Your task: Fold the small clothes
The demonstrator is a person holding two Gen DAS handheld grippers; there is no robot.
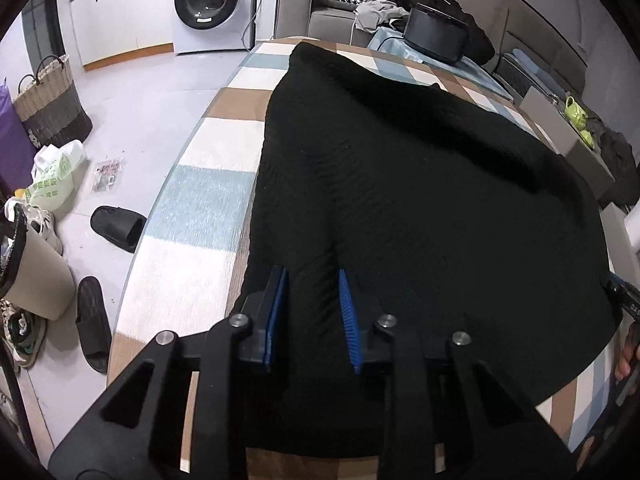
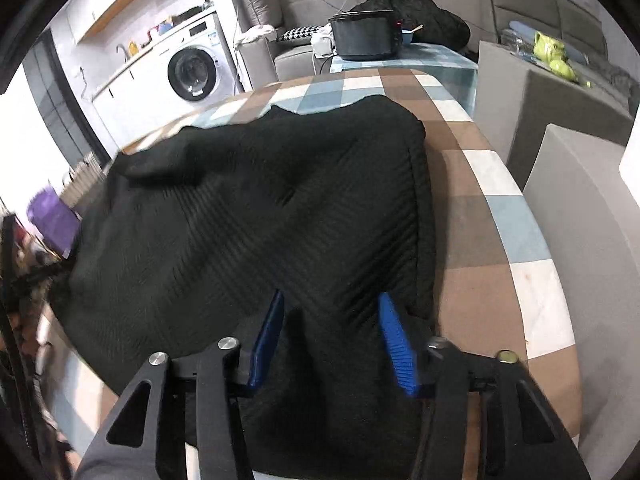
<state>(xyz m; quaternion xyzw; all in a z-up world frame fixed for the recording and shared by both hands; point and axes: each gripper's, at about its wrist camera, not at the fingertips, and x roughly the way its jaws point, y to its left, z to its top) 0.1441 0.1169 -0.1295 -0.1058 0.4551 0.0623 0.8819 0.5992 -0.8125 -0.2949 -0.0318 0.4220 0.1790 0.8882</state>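
Note:
A black ribbed knit garment lies spread over the checkered table. It covers most of the top in both wrist views. My left gripper is at the garment's near edge on its left side, and a fold of the cloth is pinched between its blue pads. My right gripper holds the near edge of the garment towards its right side. Cloth bunches between the blue pads, and creases fan out from them. The cloth hides the fingertips' lower parts.
The table edge curves along the right, with grey boxes beside it. A black cooker stands on a far table. On the floor to the left lie slippers, a woven basket and bags. A washing machine stands behind.

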